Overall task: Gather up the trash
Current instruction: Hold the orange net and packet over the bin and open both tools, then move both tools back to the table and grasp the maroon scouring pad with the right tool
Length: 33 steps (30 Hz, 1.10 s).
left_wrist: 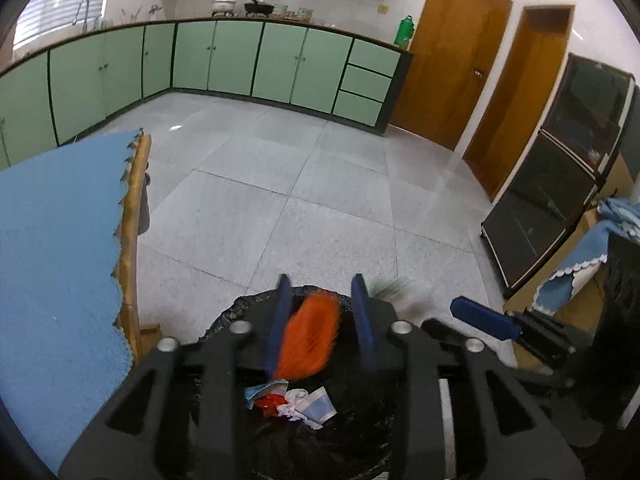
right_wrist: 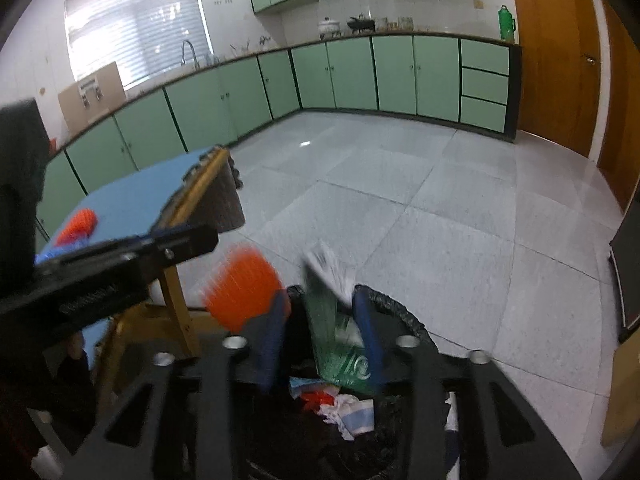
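While both grippers hang over the black-lined trash bin (left_wrist: 224, 316), the room's biggest things stand around it: the grey tiled floor (left_wrist: 320, 184), the run of green cabinets (left_wrist: 240, 60) along the far wall, and the blue-covered table (left_wrist: 56, 240) whose near edge sits just beside the bin's rim. Inside the bin lies a small heap of crumpled wrappers (left_wrist: 292, 400), red, white and pale blue. The left gripper (left_wrist: 322, 320) has its jaws partly apart, with an orange net scrap (left_wrist: 310, 336) between the blue fingers (left_wrist: 280, 320); motion blur smears it, and it looks loose rather than pinched, so I judge it is being let go. The right gripper (right_wrist: 324, 332) is likewise partly open, a green-and-white plastic wrapper (right_wrist: 336, 320) standing between its fingers, leaning against the right one, apparently released too. Another orange piece (right_wrist: 78, 222) rests on the table near its far corner, so the collecting is not finished. The risk from here is that the light net or the wrapper clings to a finger or drifts past the rim onto the floor, since both are over the bin's edge side rather than deep inside; the two grippers are also close enough to knock together. White print shows on the green wrapper, but blur leaves it unreadable, and no brand can be made out anywhere.
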Tool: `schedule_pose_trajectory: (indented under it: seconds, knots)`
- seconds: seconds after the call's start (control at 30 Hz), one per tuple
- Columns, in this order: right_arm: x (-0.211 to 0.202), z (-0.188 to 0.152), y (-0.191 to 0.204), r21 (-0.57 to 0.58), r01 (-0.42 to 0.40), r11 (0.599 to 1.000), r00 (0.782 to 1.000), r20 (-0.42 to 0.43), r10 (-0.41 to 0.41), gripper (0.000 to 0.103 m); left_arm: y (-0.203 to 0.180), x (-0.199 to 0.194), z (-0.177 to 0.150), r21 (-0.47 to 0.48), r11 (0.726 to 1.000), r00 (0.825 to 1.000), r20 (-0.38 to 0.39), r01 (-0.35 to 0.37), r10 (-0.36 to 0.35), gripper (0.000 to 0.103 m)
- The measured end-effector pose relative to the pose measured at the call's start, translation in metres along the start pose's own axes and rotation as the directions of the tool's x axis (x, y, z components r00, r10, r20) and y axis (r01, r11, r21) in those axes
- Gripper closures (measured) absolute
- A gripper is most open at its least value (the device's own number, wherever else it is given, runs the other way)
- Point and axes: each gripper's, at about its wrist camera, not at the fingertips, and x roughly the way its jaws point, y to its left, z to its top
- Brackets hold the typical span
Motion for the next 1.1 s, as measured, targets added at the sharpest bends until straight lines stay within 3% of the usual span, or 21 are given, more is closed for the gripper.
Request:
schedule_pose_trajectory:
  seconds: [0.07,0.23,0.5,0.8,1.1]
  knots:
    - [0.000,0.001,0.001,0.002,0.005,1.000,1.000,-0.003,-0.005,0.049,0.001,-0.002,0.001,-0.006,1.000,1.000,0.006,0.002,-0.002,0.060]
    - [-0.010,0.004,0.005,0.004,0.020,1.000,1.000,0.022,-0.020,0.043,0.004,-0.015,0.007,-0.004,1.000,0.999,0.033,-0.012,0.012,0.052]
    - [-0.046,0.017,0.021,0.025,0.064,0.998,0.991,0.112,-0.066,0.007,0.023,-0.069,0.019,-0.026,0.997,0.990,0.116,-0.072,0.075,0.026]
    - [-0.078,0.029,0.063,0.025,-0.005,1.000,0.981,0.195,0.000,0.006,0.058,-0.150,0.014,-0.081,0.978,0.959,0.194,-0.192,0.205,0.018]
    - [-0.085,0.024,0.132,-0.071,-0.140,0.988,0.962,0.224,0.153,0.006,0.103,-0.220,-0.007,-0.150,0.940,0.914,0.228,-0.307,0.335,0.017]
